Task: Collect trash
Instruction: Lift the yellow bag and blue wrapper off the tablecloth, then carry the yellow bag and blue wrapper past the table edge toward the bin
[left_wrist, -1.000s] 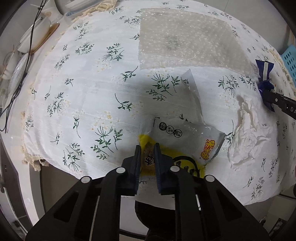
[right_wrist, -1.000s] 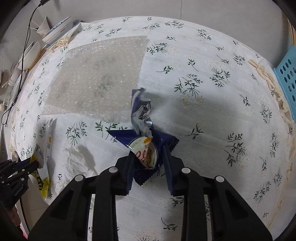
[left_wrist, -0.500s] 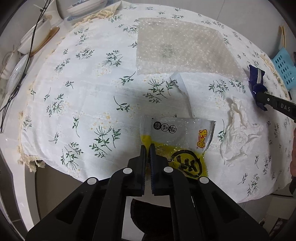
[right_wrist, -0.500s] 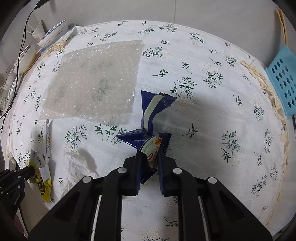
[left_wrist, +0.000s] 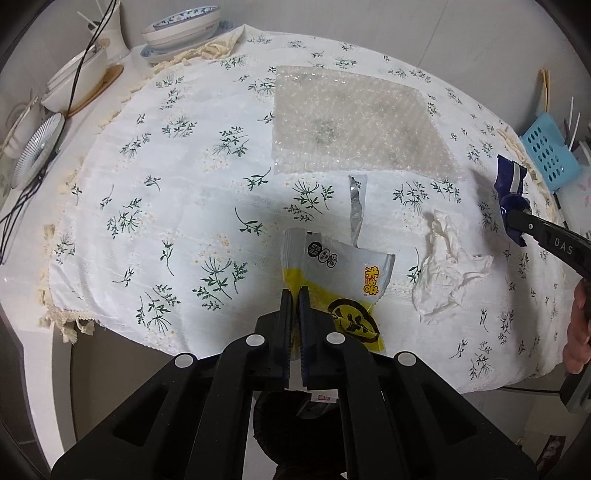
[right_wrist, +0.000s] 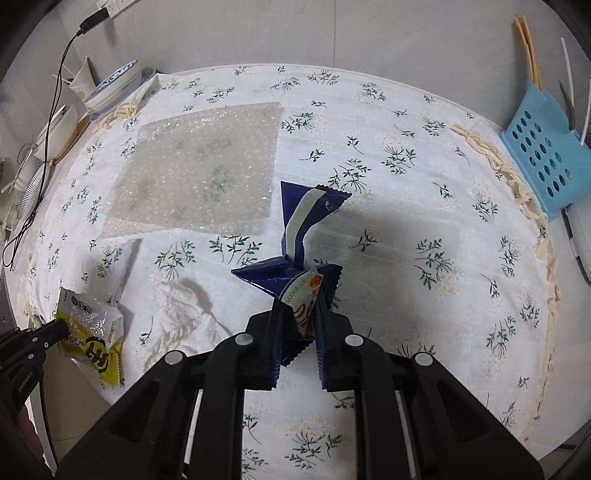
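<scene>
The left gripper (left_wrist: 294, 295) has its jaws pressed almost together on the near yellow edge of the yellow and white snack wrapper (left_wrist: 341, 271), which hangs from the pads just above the floral tablecloth (left_wrist: 155, 206), with a torn silver strip trailing up from it toward the sheet of bubble wrap (left_wrist: 354, 122). The right gripper (right_wrist: 299, 299) is clamped on the dark blue cookie wrapper (right_wrist: 299, 236); only a narrow gap remains between its pads, filled by the crumpled foil, and the wrapper's free end sticks up and away from the fingers, clear of the cloth. Taking the bubble wrap as the mark: the blue wrapper is off its near right corner, the yellow one off its near left corner in the right wrist view. A crumpled white tissue (right_wrist: 181, 314) lies on the cloth between the two wrappers, nearer than the bubble wrap, touched by neither gripper
</scene>
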